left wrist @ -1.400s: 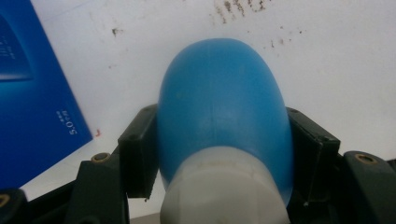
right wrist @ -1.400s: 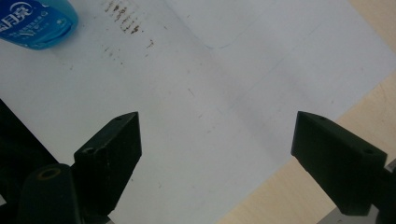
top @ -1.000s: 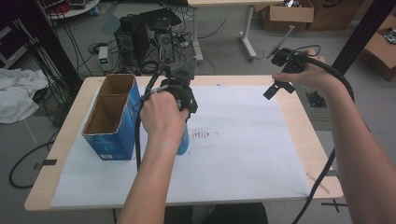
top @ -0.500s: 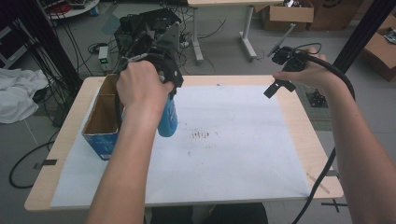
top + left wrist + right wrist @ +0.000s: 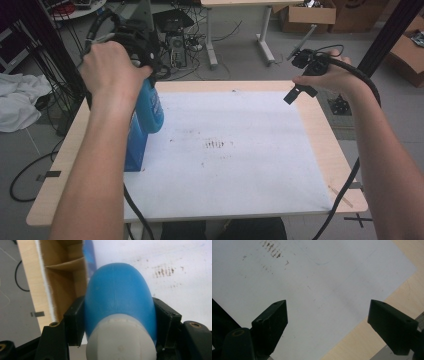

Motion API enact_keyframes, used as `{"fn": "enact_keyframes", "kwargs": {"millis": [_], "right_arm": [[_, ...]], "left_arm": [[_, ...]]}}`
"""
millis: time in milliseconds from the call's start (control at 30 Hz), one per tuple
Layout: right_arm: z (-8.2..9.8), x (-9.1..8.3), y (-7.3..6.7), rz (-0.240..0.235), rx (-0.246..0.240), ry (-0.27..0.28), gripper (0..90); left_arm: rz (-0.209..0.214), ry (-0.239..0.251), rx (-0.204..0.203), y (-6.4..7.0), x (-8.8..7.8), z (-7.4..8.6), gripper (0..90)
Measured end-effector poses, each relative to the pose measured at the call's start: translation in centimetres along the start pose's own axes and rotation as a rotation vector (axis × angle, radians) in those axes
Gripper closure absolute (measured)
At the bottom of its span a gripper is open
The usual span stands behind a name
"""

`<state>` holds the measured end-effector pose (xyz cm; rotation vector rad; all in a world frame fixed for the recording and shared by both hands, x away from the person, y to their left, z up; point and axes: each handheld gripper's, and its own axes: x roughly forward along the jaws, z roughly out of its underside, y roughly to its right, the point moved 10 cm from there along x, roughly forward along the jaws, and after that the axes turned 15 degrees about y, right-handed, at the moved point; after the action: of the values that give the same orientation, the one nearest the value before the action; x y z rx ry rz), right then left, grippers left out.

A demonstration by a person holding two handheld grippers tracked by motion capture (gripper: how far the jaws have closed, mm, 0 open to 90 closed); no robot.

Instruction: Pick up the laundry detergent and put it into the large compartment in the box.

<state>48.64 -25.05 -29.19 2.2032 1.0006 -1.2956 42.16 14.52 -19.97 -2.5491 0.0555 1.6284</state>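
Blue plastic bottle [image 5: 117, 297] with a white cap end sat clamped between the two black jaws of the left gripper [image 5: 117, 322], one jaw pressed to each side of its body; the grip looked firm and centred, probably so the bottle would not swing while carried. In the high view the left hand [image 5: 107, 67] held that gripper raised at the far-left part of the table [image 5: 320, 145], the bottle [image 5: 150, 107] hanging downward beneath it, just beside and partly above the blue carton [image 5: 134, 145]. Left gripper view showed the carton's brown cardboard interior [image 5: 62, 277] split by a divider into compartments, open at the top; the bottle was poised near its edge, not yet inside any compartment; which compartment it was meant for could not be told. Judgement: the bottle was held over the carton in order to be lowered in, so it would need aligning with an opening first.

White paper sheet [image 5: 235, 150] covered most of the tabletop, with dark smudges [image 5: 215, 144] near its middle; nothing else lay on it.

Right gripper [image 5: 300, 92] was held above the far-right edge of the table by the right hand [image 5: 330, 75]; right gripper view showed its jaws wide apart with nothing between them, only the sheet [image 5: 312, 290] and a strip of bare wood [image 5: 372, 335] below; likely parked clear of the left hand's work.
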Motion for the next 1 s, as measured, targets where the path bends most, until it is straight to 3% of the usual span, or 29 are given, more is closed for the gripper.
{"fn": "enact_keyframes", "kwargs": {"millis": [267,433,700,1000], "right_arm": [[0.2,0.1,0.4,0.008,0.013,-0.011,16.3],[0.3,0.3,0.6,0.011,0.013,-0.014,16.2],[0.3,0.3,0.8,0.016,0.017,-0.018,16.4],[0.6,0.5,1.1,0.019,0.019,-0.022,16.4]], "left_arm": [[-0.03,0.015,-0.036,-3.6,-0.5,-0.3,37.8],[-0.074,0.029,-0.057,-6.2,-0.6,-0.6,37.8],[-0.11,0.017,-0.067,-8.3,0.7,-0.2,37.8],[-0.096,-0.008,-0.072,-9.0,3.1,0.6,37.8]]}}
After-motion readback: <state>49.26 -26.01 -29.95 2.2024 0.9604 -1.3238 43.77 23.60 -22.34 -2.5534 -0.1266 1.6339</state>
